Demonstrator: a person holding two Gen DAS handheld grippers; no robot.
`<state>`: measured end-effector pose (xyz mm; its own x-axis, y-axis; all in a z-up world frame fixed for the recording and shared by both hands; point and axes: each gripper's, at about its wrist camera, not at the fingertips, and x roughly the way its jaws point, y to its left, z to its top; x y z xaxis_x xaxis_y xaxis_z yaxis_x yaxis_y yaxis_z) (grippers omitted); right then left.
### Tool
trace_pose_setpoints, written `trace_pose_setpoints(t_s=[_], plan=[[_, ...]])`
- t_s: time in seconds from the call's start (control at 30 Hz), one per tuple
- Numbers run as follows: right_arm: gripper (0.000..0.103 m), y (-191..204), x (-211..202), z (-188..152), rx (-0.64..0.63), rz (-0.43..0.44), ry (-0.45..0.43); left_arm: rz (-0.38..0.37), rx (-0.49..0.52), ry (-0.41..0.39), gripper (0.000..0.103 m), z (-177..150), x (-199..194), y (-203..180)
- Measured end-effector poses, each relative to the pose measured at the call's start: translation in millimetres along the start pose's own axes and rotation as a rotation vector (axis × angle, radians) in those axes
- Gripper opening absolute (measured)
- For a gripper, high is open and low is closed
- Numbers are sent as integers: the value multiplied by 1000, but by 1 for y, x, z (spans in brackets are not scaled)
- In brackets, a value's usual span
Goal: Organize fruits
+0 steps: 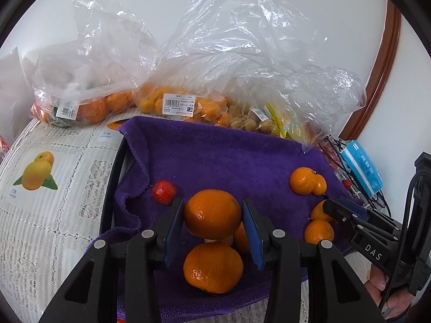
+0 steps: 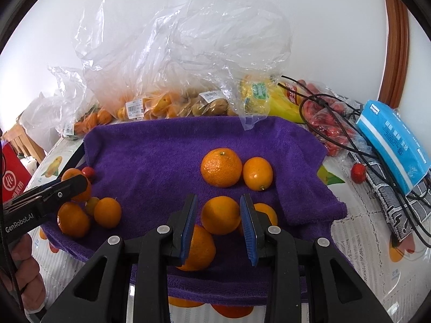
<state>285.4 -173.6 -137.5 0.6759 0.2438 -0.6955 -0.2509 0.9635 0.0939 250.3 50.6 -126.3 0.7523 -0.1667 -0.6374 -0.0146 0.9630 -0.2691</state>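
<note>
A purple towel (image 1: 215,156) (image 2: 167,150) carries several loose oranges. In the left wrist view my left gripper (image 1: 212,212) is shut on a big orange (image 1: 212,213), held between its blue pads above another orange (image 1: 212,267). A small red fruit (image 1: 163,191) lies left of it. In the right wrist view my right gripper (image 2: 218,214) straddles a small orange (image 2: 221,214); the pads stand at its sides with small gaps showing. A larger orange (image 2: 221,167) and an oval one (image 2: 257,173) lie beyond it. The left gripper's finger (image 2: 62,188) shows at the left over more oranges (image 2: 73,222).
Clear plastic bags of oranges and other fruit (image 1: 186,105) (image 2: 150,107) stand behind the towel. A blue tissue pack (image 2: 390,140), black cables (image 2: 336,123), a red chili bag (image 2: 331,123) and a stray red fruit (image 2: 358,172) lie right. A fruit-print tablecloth (image 1: 54,188) covers the table.
</note>
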Motion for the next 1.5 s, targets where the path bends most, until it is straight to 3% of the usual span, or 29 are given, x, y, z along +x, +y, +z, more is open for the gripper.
trace_pose_setpoints(t_s=[0.13, 0.43, 0.77, 0.87, 0.93, 1.1, 1.17, 1.33, 1.5], plan=[[39, -2, -3, 1, 7, 6, -10, 1, -4, -20, 42, 2, -5, 0], [50, -4, -5, 1, 16, 10, -25, 7, -9, -51, 54, 5, -13, 0], [51, 0, -22, 5, 34, 30, -32, 44, 22, -74, 60, 10, -31, -3], [51, 3, -38, 4, 43, 8, -54, 71, 18, -75, 61, 12, -39, -4], [51, 5, -47, 3, 37, -21, -49, 135, 23, -62, 61, 10, -44, -6], [51, 4, -85, -4, 42, -63, -58, 98, 13, -22, 66, -5, -67, -5], [52, 7, -107, -8, 35, -85, -76, 103, 21, -32, 67, -11, -80, -9], [64, 15, -148, -16, 40, -100, -93, 69, 40, -50, 75, -22, -122, -23], [65, 13, -182, -26, 88, -93, -84, 82, 101, -66, 79, -33, -161, -41]])
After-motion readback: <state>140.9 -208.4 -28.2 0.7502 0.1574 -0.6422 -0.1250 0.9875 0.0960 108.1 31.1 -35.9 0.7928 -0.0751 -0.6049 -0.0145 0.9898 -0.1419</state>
